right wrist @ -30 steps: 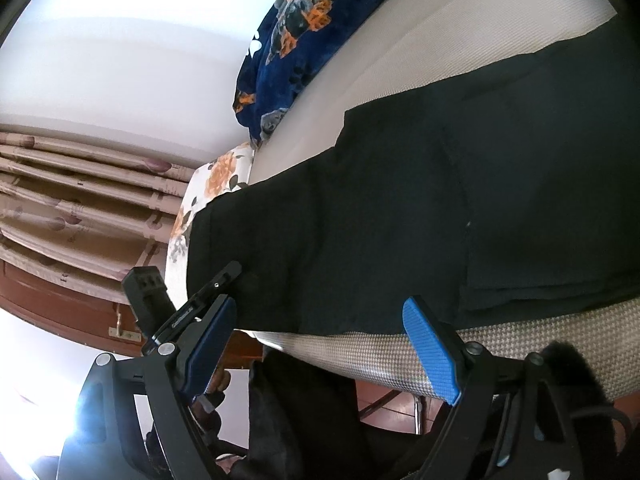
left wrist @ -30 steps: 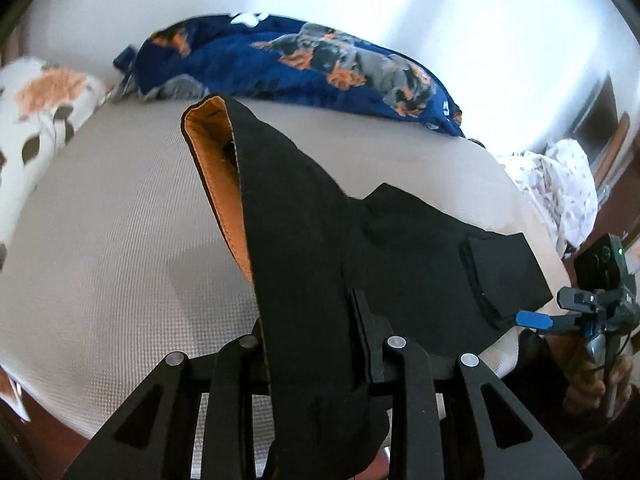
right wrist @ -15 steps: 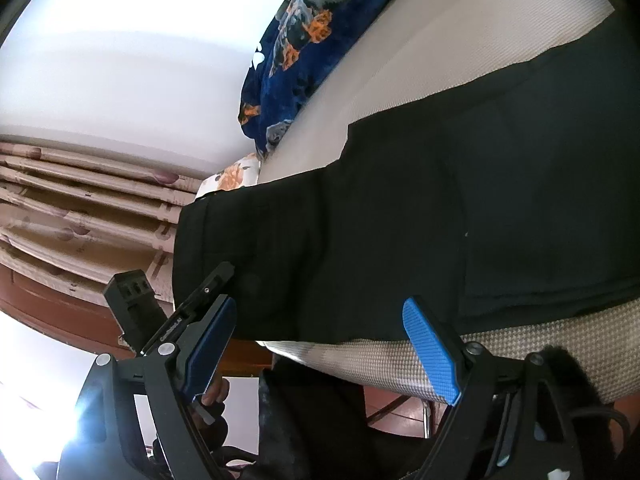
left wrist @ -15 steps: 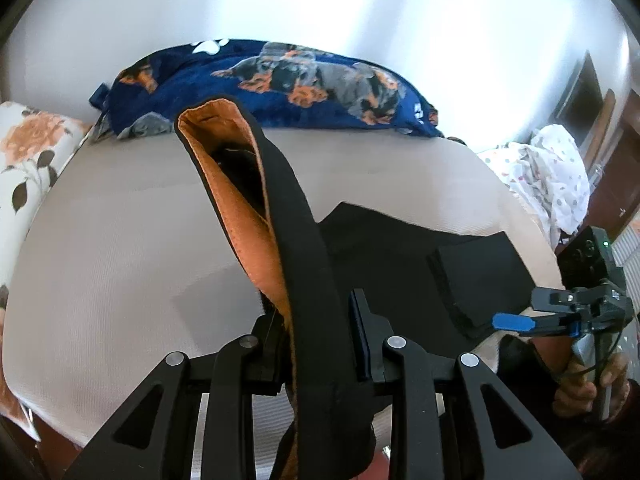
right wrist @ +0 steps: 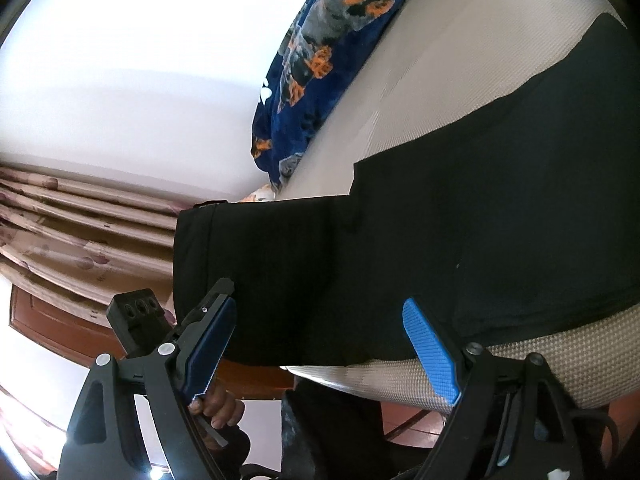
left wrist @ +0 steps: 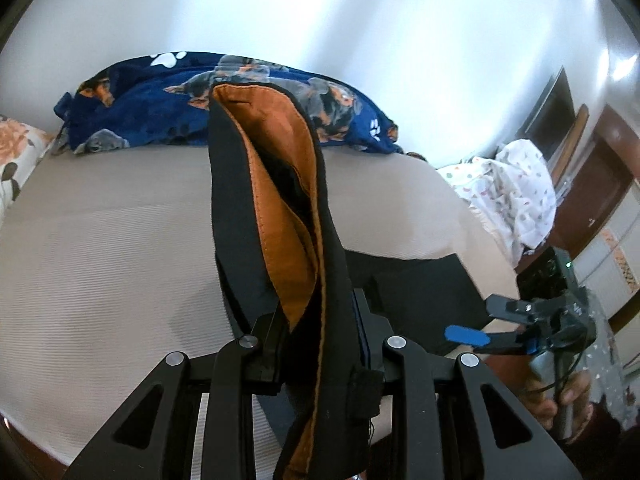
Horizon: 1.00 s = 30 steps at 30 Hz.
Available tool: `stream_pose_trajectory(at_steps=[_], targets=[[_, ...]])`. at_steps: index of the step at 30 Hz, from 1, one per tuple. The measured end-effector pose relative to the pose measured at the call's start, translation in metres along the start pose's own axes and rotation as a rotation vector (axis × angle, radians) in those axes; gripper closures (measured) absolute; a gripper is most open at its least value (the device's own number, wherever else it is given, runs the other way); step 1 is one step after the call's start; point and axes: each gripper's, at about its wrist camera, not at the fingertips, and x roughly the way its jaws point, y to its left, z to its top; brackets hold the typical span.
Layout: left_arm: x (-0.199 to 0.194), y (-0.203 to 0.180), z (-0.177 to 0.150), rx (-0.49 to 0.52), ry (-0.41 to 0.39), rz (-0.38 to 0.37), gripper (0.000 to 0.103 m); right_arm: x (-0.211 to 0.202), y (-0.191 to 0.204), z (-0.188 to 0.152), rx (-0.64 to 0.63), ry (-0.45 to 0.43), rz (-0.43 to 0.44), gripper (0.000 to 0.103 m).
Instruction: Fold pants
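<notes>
Higher now, the black pants (left wrist: 276, 248) end stands up in the middle of the left view, pinched tight in the left gripper (left wrist: 320, 344), orange lining showing. Their long body runs off right across the tan bed (left wrist: 100, 248). Lower right, the right gripper (right wrist: 320, 344) waits wide open holding nothing, near the flat part by the bed edge.

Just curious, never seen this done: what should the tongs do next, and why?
Probably carry the lifted waistband across toward the right tongs. The left tongs grip it above the bed, while the rest of the black pants lies flat.
</notes>
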Motion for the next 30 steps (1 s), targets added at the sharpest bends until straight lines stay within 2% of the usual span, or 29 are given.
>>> stream_pose_trajectory(at_steps=[9, 13, 17, 22, 30], targets=[[0.019, -0.037, 0.012, 0.021, 0.022, -0.072, 0.076, -0.014, 0.001, 0.008, 0.008, -0.038, 0.055, 0.019], [0.034, -0.057, 0.020, 0.029, 0.041, -0.107, 0.076, -0.033, -0.005, 0.017, 0.025, -0.090, 0.077, 0.019], [0.055, -0.080, 0.028, 0.044, 0.070, -0.139, 0.076, -0.047, -0.013, 0.030, 0.048, -0.099, 0.096, 0.018], [0.084, -0.109, 0.031, 0.067, 0.114, -0.169, 0.076, -0.059, -0.030, 0.043, 0.107, -0.127, 0.167, 0.017], [0.134, -0.164, 0.028, 0.132, 0.186, -0.207, 0.075, -0.062, -0.052, 0.056, 0.162, -0.130, 0.218, 0.016]])
